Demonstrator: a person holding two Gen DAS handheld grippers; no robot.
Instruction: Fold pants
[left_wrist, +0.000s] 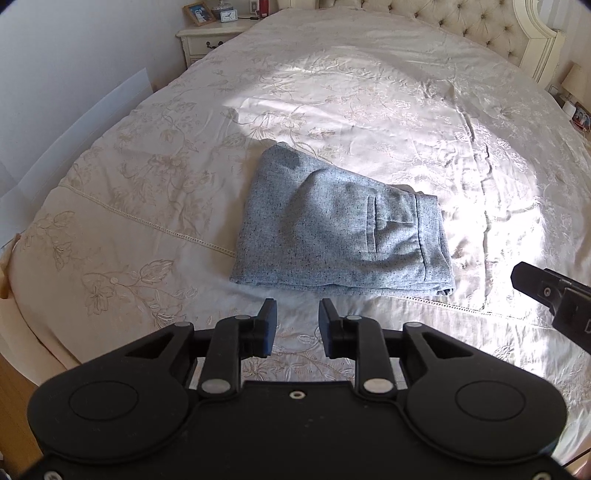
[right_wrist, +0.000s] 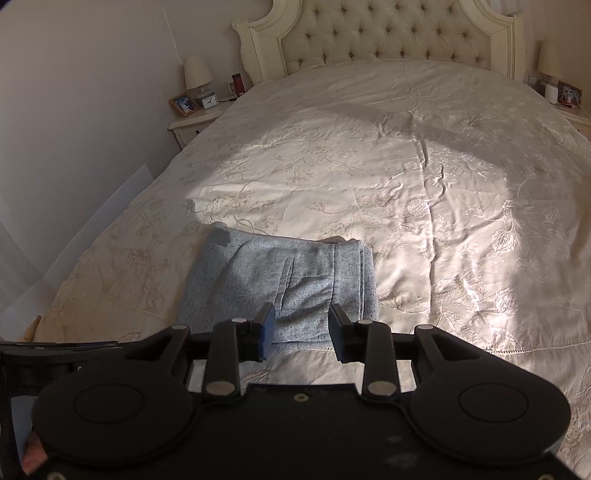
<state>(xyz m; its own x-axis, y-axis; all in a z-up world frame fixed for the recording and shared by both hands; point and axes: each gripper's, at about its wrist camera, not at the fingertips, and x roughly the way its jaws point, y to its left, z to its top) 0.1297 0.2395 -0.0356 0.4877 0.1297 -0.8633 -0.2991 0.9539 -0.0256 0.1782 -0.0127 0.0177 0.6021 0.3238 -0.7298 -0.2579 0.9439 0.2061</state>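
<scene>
The grey-blue pants (left_wrist: 340, 229) lie folded into a compact stack on the cream bedspread (left_wrist: 369, 110), back pocket facing up. They also show in the right wrist view (right_wrist: 280, 280). My left gripper (left_wrist: 297, 321) is open and empty, just short of the stack's near edge. My right gripper (right_wrist: 302, 326) is open and empty, above the near edge of the stack. The right gripper's body shows at the right edge of the left wrist view (left_wrist: 554, 299).
A tufted headboard (right_wrist: 388, 33) stands at the far end of the bed. A nightstand (right_wrist: 192, 122) with a lamp, clock and photo frame is at the far left. Another nightstand (right_wrist: 565, 107) is at the far right. A white wall runs along the left.
</scene>
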